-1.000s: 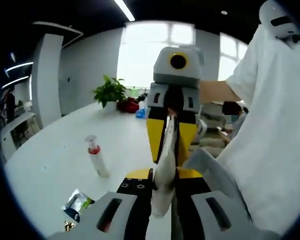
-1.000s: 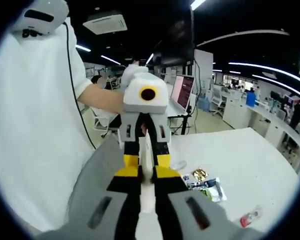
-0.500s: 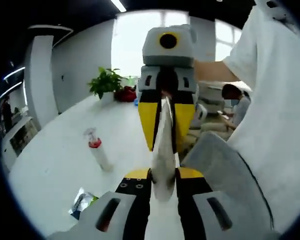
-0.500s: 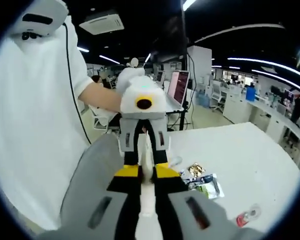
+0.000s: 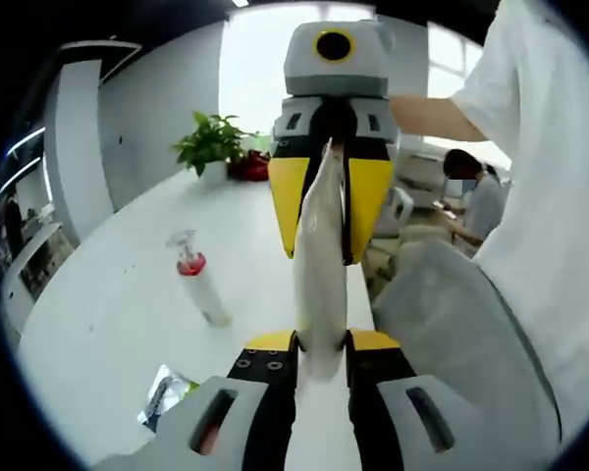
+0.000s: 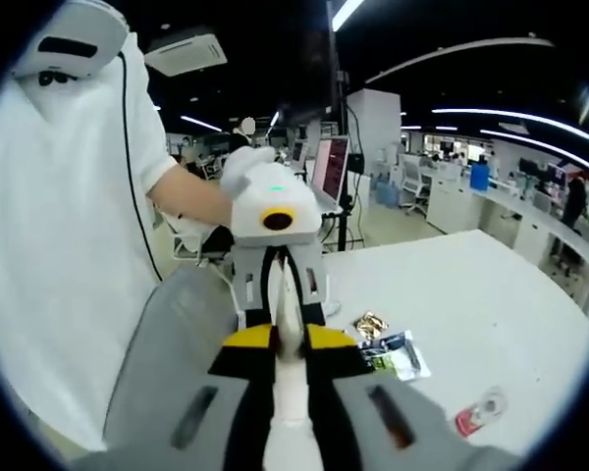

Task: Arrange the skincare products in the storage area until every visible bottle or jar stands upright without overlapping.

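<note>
A white squeeze tube [image 5: 319, 265] is held in the air between my two grippers, which face each other. My left gripper [image 5: 321, 341] is shut on its near end. My right gripper [image 5: 326, 201] comes in from the top, its yellow jaws shut on the tube's flat far end. In the right gripper view the same tube [image 6: 288, 329] runs from my right gripper [image 6: 290, 341] to my left gripper [image 6: 282, 306]. A white pump bottle [image 5: 200, 291] with a red collar stands slightly tilted on the white table [image 5: 108, 324]; it looks like it lies on its side at the pump bottle [image 6: 480, 413].
Sachets [image 6: 394, 355] and a gold packet [image 6: 371, 325] lie on the table [image 6: 471, 314]; a sachet [image 5: 166, 394] lies near its front edge. A potted plant [image 5: 214, 145] stands at the far end. A person in a white shirt [image 5: 540, 196] stands close beside a grey surface [image 5: 452, 334].
Both grippers keep their hold on the tube. The right gripper looks nearer and larger in the left gripper view, and the tube stands straighter. The left gripper tips downward in the right gripper view.
</note>
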Action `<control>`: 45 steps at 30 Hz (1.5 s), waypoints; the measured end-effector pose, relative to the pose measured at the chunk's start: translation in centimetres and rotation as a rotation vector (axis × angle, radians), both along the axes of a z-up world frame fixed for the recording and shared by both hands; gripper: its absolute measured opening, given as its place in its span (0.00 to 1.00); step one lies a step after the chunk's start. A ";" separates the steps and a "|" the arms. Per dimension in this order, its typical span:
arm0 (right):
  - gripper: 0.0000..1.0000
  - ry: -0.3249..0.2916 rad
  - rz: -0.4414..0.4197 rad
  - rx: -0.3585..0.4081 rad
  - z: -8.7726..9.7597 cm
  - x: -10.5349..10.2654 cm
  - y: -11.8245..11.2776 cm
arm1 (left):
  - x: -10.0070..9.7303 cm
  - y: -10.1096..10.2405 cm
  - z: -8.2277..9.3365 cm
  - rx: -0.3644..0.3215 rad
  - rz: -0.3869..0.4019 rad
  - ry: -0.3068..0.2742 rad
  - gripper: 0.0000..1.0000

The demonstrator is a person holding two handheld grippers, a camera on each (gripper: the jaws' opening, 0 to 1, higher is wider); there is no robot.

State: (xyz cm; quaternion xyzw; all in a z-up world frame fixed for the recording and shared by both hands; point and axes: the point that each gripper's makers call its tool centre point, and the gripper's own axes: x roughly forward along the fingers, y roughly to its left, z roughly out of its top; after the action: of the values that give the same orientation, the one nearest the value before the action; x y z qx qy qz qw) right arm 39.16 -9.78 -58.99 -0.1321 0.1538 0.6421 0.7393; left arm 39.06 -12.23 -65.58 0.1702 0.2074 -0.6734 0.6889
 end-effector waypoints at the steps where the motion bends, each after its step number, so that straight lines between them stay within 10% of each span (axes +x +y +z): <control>1: 0.11 0.004 -0.010 -0.004 -0.1 0.1 -0.1 | 0.1 -0.1 -0.1 0.001 -0.004 -0.001 0.14; 23: 0.21 0.011 -0.241 -0.003 -3.1 5.4 -2.6 | 5.6 -2.1 -3.6 0.003 0.025 -0.033 0.14; 45: 0.58 0.073 -0.573 0.044 -8.5 7.1 -7.5 | 9.8 -3.2 -8.6 0.061 0.077 -0.037 0.14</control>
State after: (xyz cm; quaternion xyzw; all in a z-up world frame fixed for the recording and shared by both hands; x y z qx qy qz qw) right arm 46.29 -17.25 -67.49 -0.0441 0.1976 0.4148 0.8871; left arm 48.83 -15.41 -74.18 0.1952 0.2216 -0.6364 0.7126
